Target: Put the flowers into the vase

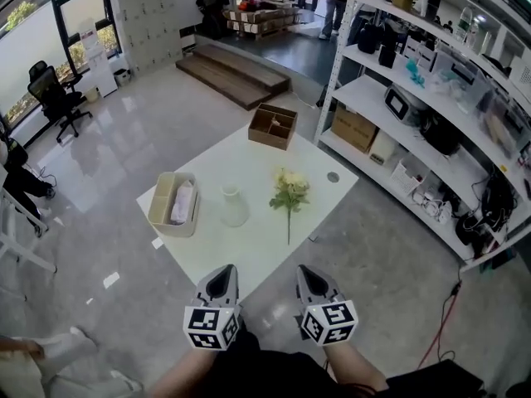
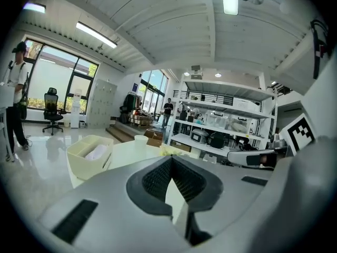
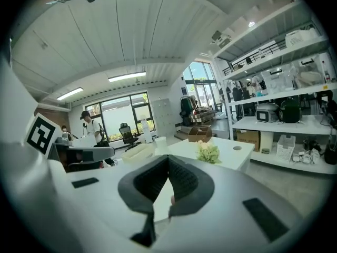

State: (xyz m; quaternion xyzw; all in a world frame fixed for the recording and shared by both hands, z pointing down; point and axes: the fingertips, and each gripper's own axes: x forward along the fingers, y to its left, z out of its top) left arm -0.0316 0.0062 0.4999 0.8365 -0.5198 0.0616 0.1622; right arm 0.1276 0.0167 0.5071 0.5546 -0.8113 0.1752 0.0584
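Head view reference: 12 o'clock is the top of the frame.

1. Bench (image 1: 249, 251): white, square, set corner-on to the operator, standing on a glossy floor.
2. Vase (image 1: 233, 206): white, upright, empty, near the bench centre.
3. Flowers (image 1: 289, 192): one pale yellow-green bunch lying flat on the bench at 3 o'clock of the vase, near it but apart. The blooms point to 12 o'clock and the stem to 6 o'clock.
4. Beige bin (image 1: 160, 208): at 9 o'clock of the vase, holding a pale wrapped item.
5. Brown box (image 1: 273, 126): open, on the bench corner at 12 o'clock.
6. Shelving rack (image 1: 390, 110): stands beyond the bench at 2 o'clock.
7. Left hand-held gripper (image 1: 221, 274): at 6 o'clock of the bench, off its near corner. Jaws are together at the tips with nothing between them.
8. Right hand-held gripper (image 1: 311, 277): at 3 o'clock of the left unit. Jaws are fully closed and empty.

Both units are well apart from the flowers and the vase.
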